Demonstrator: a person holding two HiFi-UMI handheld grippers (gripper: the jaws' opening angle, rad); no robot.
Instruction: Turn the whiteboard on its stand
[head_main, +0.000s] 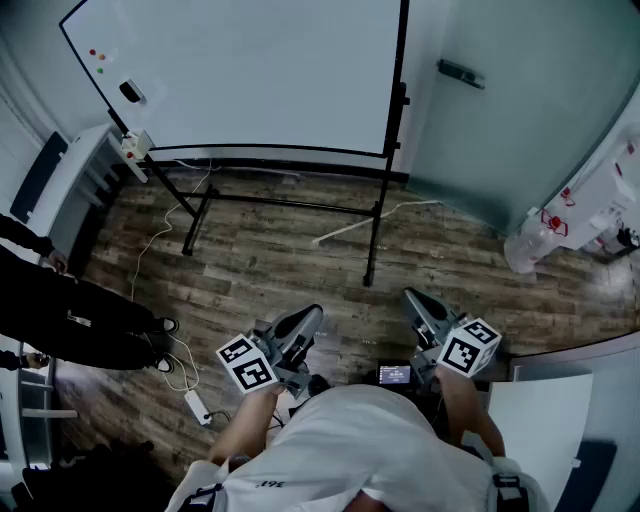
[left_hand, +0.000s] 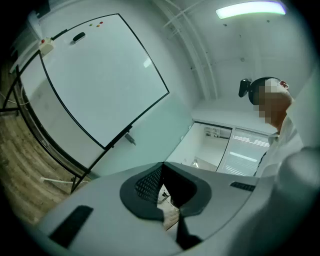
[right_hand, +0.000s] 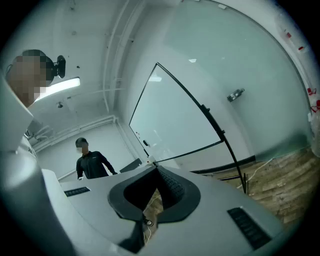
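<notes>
The whiteboard (head_main: 260, 70) stands upright in its black rolling stand (head_main: 374, 240) at the far side of the wooden floor, with an eraser (head_main: 131, 92) and small magnets near its left edge. It also appears in the left gripper view as the whiteboard (left_hand: 100, 75) and in the right gripper view as the whiteboard (right_hand: 175, 120). My left gripper (head_main: 312, 312) and right gripper (head_main: 410, 295) are held close to my body, well short of the board. Both are shut with nothing between the jaws: left gripper (left_hand: 161, 164), right gripper (right_hand: 155, 167).
A person in dark clothes (head_main: 70, 320) stands at the left, also in view as the person (right_hand: 92, 162). A power strip (head_main: 197, 405) and cables lie on the floor. A white shelf (head_main: 60, 180) stands left of the board, plastic bags (head_main: 540, 240) are at the right, and a white table (head_main: 545, 420) is by my right side.
</notes>
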